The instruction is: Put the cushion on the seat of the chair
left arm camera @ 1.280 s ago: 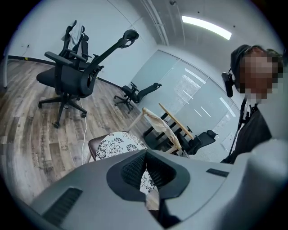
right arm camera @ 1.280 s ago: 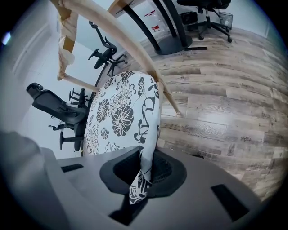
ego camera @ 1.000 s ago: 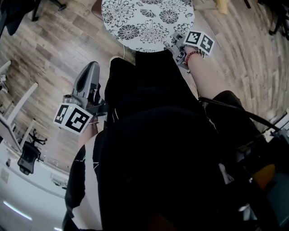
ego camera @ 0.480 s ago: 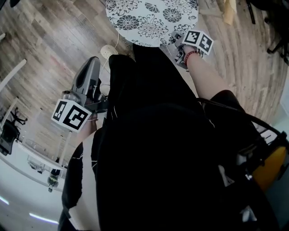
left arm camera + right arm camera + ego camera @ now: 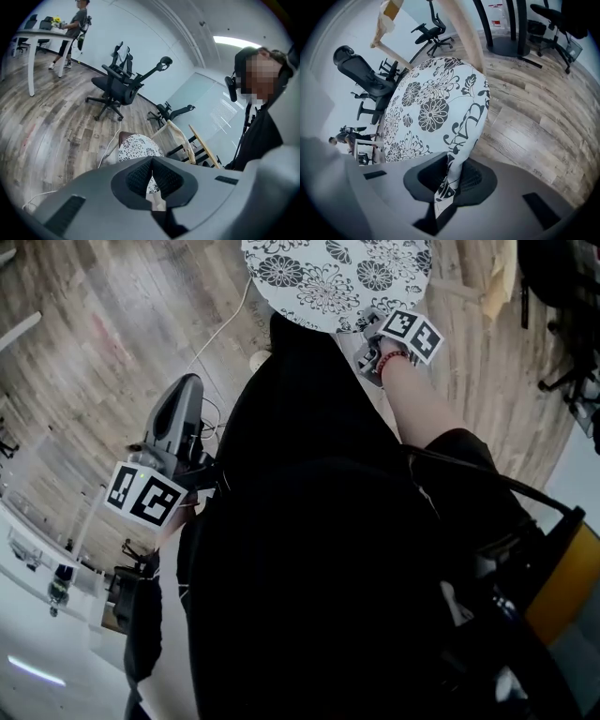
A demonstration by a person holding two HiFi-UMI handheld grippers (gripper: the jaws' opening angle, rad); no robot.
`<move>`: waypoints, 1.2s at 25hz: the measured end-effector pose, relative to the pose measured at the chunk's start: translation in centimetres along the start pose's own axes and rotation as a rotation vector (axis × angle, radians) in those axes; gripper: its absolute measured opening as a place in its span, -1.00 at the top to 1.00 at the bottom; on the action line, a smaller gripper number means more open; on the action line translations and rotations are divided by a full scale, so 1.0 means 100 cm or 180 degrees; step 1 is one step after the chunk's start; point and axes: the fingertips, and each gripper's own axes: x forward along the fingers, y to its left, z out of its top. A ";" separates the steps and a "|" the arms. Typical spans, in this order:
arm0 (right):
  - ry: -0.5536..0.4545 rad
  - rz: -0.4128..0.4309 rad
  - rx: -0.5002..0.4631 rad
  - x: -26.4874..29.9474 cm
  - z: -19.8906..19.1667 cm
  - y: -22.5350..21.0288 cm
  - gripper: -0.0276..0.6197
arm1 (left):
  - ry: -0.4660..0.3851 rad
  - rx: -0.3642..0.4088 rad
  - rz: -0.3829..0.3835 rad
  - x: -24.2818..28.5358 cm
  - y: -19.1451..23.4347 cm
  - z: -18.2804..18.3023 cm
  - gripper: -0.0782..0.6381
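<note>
Two grippers: the left gripper (image 5: 151, 165) has its jaws together, empty, with the round white fabric cushion (image 5: 136, 146) with black flowers ahead of its tips. The right gripper (image 5: 457, 171), jaws just eased slightly wider, pinches that cushion's edge.

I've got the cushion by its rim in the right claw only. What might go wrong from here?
The right claw pinches only a thin fold at the rim of the cushion, and its jaws have just eased open slightly, so it may slip out. The left claw is shut, empty and off the cushion, so nothing backs it up. A white cable on the floor nearby might snag.
</note>
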 end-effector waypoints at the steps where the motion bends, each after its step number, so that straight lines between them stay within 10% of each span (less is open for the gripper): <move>1: 0.0009 -0.0051 -0.0051 0.001 -0.001 0.000 0.80 | -0.0046 -0.0047 0.0023 -0.004 0.003 -0.005 0.75; 10: 0.0130 -0.0352 -0.0370 0.003 -0.004 0.005 0.50 | -0.0435 -0.0557 0.0151 -0.055 0.029 -0.059 0.74; 18: -0.0408 -0.0627 -0.0170 -0.014 0.006 -0.006 0.28 | -0.0803 -0.0795 0.0531 -0.132 0.058 -0.103 0.75; 30: -0.1170 -0.0720 0.0286 -0.093 -0.019 -0.005 0.17 | -0.1313 -0.0411 0.0531 -0.224 0.049 -0.089 0.75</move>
